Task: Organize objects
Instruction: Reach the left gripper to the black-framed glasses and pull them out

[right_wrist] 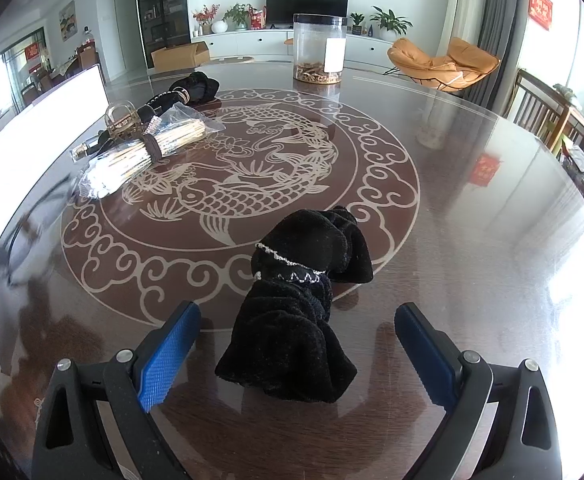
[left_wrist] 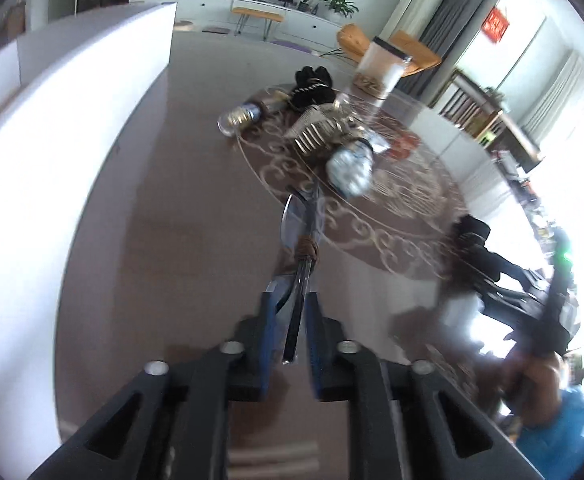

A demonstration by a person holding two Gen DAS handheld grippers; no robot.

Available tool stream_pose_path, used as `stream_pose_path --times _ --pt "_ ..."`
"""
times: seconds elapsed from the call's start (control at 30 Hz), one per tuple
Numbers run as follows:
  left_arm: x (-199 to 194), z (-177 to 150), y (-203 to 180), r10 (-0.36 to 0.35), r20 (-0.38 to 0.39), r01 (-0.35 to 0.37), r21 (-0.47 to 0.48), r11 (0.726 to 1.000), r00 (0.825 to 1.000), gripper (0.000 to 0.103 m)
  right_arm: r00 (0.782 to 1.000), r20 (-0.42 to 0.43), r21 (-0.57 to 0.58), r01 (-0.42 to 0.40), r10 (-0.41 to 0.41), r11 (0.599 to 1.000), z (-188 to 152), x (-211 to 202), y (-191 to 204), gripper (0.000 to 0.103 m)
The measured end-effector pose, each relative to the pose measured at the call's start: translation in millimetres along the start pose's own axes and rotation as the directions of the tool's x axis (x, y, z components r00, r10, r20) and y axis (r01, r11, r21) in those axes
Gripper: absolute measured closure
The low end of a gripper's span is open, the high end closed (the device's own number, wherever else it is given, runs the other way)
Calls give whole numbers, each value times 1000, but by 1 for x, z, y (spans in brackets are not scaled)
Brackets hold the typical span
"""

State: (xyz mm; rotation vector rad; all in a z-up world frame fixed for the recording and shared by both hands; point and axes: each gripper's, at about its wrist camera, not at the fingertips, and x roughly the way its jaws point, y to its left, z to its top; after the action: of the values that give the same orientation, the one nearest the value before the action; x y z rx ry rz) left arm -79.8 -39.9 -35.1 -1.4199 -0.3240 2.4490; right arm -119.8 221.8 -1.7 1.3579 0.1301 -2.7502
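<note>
Below, fuzzy black velvet cloth (right_wrist: 300,304), crumpled.

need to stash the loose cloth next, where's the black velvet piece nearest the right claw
In the right wrist view the black velvet cloth lies on the glass table, directly ahead between the open right claw fingers, on the near rim of the fish pattern.

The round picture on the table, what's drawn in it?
A pale fish pattern ringed by cloud swirls, on the dark brown table. The right wrist view shows it best.

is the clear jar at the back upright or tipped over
Upright: the clear jar stands on its base on the table, black lid on top, contents settled at the bottom.
</note>
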Motion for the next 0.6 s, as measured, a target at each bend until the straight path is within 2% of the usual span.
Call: stream_pose_path --times 0.03,0.1,0.23,0.4,0.5,0.57,0.6 --pt "0 -1 -1 -3 3 3 6 1000 1000 43 1000 0 -1 2 -2 1000 0 0 0 5" --pt "-1 0 -4 23 19 -24 32 999 1000 25 1000 0 -2 5 -5 1000 0 0 1 5" --pt "11 18 -21 -1 27 -1 85 996 1000 24 1000 0 -3 8 -8 1000 0 0 1 5" --pt "45 24 -35 75 -27 -70 149 986 997 24 1000 0 -2 6 -6 1000 1 0 1 5" --pt "47 24 -38 97 1 -96 154 983 995 23 1000 0 -2 3 -3 1000 1 0 2 5" --pt "48 24 -39 96 -1 -95 152 984 995 18 1000 0 -2 5 -5 1000 1 0 2 5" --pt "50 24 -41 97 -2 -96 160 983 995 12 1000 -2 -3 8 -8 1000 1 0 2 5"
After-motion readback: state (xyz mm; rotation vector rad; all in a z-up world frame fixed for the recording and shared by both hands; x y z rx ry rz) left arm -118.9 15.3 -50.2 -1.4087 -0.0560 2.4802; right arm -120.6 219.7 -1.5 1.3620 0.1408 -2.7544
